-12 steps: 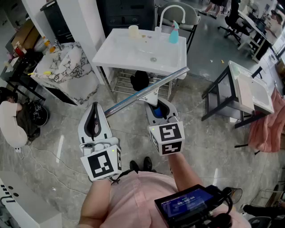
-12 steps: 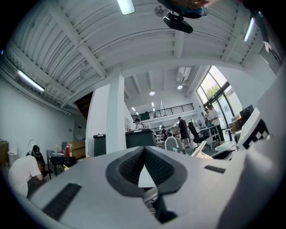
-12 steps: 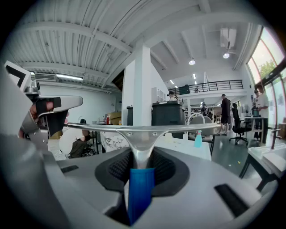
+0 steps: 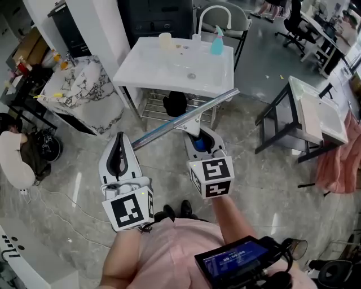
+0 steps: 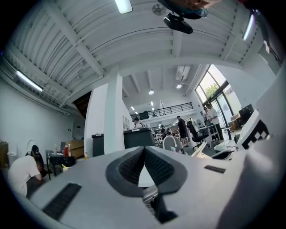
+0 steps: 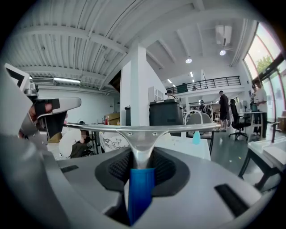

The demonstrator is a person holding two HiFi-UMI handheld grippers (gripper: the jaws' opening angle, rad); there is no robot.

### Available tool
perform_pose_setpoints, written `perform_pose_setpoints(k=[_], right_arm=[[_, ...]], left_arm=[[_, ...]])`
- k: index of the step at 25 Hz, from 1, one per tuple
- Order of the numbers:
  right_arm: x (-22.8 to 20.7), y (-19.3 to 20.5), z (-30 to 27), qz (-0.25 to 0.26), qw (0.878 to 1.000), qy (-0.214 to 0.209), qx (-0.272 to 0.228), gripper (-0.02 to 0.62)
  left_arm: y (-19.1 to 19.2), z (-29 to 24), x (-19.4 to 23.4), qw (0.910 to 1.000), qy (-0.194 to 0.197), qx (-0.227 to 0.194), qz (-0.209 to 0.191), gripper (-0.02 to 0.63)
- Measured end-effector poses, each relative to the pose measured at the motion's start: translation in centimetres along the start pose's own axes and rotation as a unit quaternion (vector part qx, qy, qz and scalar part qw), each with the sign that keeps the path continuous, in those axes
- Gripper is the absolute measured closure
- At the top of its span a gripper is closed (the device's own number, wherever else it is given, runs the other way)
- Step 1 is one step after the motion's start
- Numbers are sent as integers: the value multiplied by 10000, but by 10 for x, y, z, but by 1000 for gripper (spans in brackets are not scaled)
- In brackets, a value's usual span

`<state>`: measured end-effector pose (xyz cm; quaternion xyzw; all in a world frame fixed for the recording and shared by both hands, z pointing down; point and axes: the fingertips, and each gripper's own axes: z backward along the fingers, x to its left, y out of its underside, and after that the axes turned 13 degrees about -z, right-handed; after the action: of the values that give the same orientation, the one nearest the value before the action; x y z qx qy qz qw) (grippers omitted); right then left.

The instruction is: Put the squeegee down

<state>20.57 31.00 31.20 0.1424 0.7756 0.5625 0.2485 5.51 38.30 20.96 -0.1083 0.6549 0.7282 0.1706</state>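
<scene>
The squeegee (image 4: 186, 117) has a long metal blade and a blue handle (image 4: 198, 144). My right gripper (image 4: 198, 136) is shut on that handle and holds the blade slanted in the air, in front of the white sink table (image 4: 141, 70). In the right gripper view the blade (image 6: 143, 128) runs level across the frame and the blue handle (image 6: 140, 188) is clamped between the pads of the right gripper (image 6: 142, 167). My left gripper (image 4: 119, 149) hangs to the left of the squeegee, apart from it. Its pads meet with nothing between them in the left gripper view (image 5: 144, 163).
On the sink table stand a teal spray bottle (image 4: 217, 44), a pale cup (image 4: 164, 39) and a faucet (image 4: 211, 14). A marble-patterned covered table (image 4: 84, 90) is at the left. A dark stand with a white tray (image 4: 316, 115) is at the right.
</scene>
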Motion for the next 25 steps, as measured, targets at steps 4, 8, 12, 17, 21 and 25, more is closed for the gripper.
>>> perform_pose_setpoints(k=[4,8,12,17,21,25], right_arm=[[-12,-3,-9,-33,10000,47,-2,494],[-18,-11,-27,16,10000,78,-33,494],[-22,-15,-55,23,10000,44,20,494],[-21,-11,-112,37,9998,79,196,494],[-20,-5,-174,-21,9992,80,386,494],[-15,-3,-234,-170,9984,65,537,494]], left_arm=[[7,-6,-3,10000,-30,54,-10,597],[15,-22,8,9999,-143,61,32,597],[27,-47,18,9997,-221,67,109,597],[65,-94,38,9993,-202,247,214,597],[104,-146,58,9982,-141,486,321,597],[131,-201,80,9978,-22,582,322,597]])
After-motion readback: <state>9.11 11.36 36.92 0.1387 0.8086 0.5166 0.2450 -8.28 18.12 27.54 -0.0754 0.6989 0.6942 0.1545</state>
